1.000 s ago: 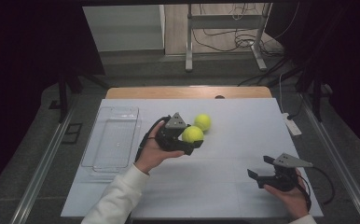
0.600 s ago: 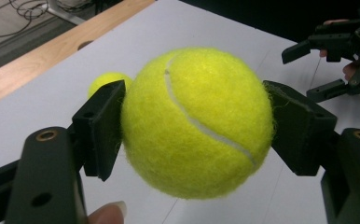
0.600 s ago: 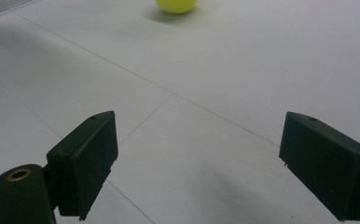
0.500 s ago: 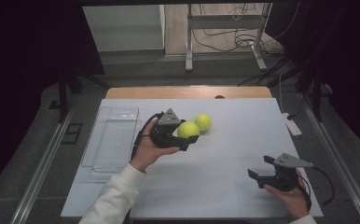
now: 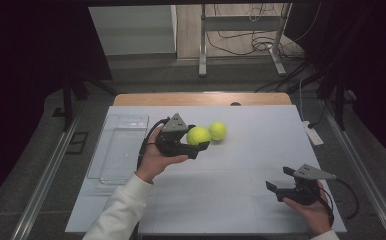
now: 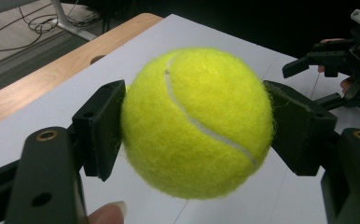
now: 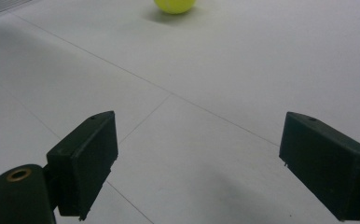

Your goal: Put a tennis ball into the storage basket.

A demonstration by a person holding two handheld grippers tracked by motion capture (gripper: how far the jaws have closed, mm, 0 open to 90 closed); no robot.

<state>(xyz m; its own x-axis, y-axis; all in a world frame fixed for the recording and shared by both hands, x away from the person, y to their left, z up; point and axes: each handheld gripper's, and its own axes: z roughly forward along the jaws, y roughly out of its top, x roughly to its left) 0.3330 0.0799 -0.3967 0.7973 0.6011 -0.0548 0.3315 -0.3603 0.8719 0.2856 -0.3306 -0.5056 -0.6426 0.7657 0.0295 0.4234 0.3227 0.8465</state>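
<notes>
A yellow tennis ball (image 5: 198, 135) (image 6: 194, 122) hangs above the white table (image 5: 231, 210), with my left gripper (image 5: 201, 140) (image 6: 194, 126) shut on it; both black pads press its sides. A second tennis ball (image 5: 217, 131) (image 7: 174, 4) lies on the table just right of the held one. My right gripper (image 5: 279, 179) (image 7: 197, 163) stands open near the table's front right corner, a hand holding it low over the surface, nothing between its jaws. That right gripper (image 6: 318, 65) is also seen far off in the left gripper view.
A clear plastic tray (image 5: 118, 150) lies at the table's left side. A wooden strip (image 5: 201, 99) runs along the far edge. A white power strip (image 5: 312, 133) sits off the right edge. Metal rails flank the table.
My left gripper has lifted slightly and shifted left with the ball, away from the second ball. The right gripper has stayed in place.
</notes>
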